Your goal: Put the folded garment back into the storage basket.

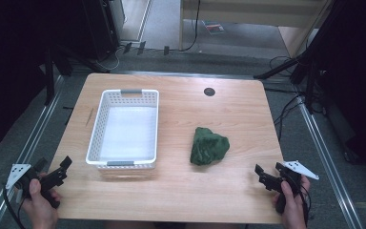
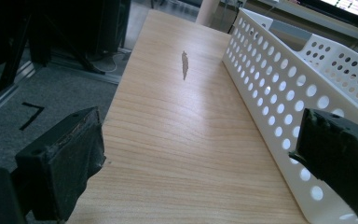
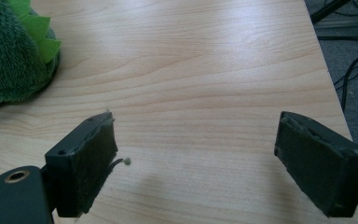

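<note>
While I waited, each spread, empty tool, left tool (image 1: 61, 170) and right tool (image 1: 265, 174), flanked the fuzzy green plush toy (image 1: 209, 146) beside the white plastic basket (image 1: 124, 163).

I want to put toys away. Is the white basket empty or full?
Empty. In the high view the white basket shows only its bare pale floor, and the green plush toy sits outside it on the table.

A: What carries everything?
B: A light wooden table (image 1: 181, 191), with a small dark round hole (image 1: 209, 91) near its far edge.
A: And on it?
B: A white perforated basket (image 1: 95, 133) toward the left, and a green plush toy (image 1: 208, 146) lying right of it, apart.
</note>
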{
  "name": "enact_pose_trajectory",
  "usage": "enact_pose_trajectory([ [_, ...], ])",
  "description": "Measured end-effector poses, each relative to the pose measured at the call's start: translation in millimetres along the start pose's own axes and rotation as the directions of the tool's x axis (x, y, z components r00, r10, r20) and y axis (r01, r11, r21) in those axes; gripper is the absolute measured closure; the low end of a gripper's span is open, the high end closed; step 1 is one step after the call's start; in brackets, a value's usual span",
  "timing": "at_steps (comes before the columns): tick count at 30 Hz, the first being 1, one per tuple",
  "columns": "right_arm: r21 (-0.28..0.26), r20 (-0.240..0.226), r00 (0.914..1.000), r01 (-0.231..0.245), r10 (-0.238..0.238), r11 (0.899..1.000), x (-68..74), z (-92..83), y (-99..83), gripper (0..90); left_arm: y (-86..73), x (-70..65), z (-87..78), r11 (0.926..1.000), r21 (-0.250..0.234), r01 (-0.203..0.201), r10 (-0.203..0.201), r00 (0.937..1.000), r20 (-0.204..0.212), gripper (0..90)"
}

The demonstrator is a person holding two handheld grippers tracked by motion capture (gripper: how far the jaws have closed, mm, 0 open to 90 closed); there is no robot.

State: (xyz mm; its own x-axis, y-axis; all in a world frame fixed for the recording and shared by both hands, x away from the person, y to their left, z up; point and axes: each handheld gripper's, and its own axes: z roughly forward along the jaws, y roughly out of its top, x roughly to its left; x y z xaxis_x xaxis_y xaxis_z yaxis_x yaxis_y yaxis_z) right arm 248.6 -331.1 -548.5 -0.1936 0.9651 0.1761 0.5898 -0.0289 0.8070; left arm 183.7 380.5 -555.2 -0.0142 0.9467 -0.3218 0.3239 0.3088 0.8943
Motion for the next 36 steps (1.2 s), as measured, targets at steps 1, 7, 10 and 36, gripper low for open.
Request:
enact_pose_trajectory([
  [1,0.0,0.0,1.0,0.0,0.0,1.0,-0.1,0.0,0.0,13.0,0.1,0.4,0.0,1.0,0.001,0.0,0.0,1.0,0.003,1.6],
  [7,0.001,0.001,1.0,0.001,-0.001,1.0,0.1,0.0,0.0,13.0,-0.1,1.3,-0.2,0.9999,-0.004,0.01,-0.01,0.9999,0.014,1.6],
  [10,0.0,0.001,1.0,0.001,-0.001,1.0,0.2,0.1,0.0,13.0,-0.1,1.3,-0.4,0.9999,-0.006,0.011,-0.011,0.9998,0.014,1.6],
  [36,0.006,-0.009,1.0,0.001,-0.001,1.0,-0.2,0.6,0.3,13.0,43.5,-26.2,-24.4,0.9987,-0.034,-0.039,0.041,0.996,0.08,1.8],
])
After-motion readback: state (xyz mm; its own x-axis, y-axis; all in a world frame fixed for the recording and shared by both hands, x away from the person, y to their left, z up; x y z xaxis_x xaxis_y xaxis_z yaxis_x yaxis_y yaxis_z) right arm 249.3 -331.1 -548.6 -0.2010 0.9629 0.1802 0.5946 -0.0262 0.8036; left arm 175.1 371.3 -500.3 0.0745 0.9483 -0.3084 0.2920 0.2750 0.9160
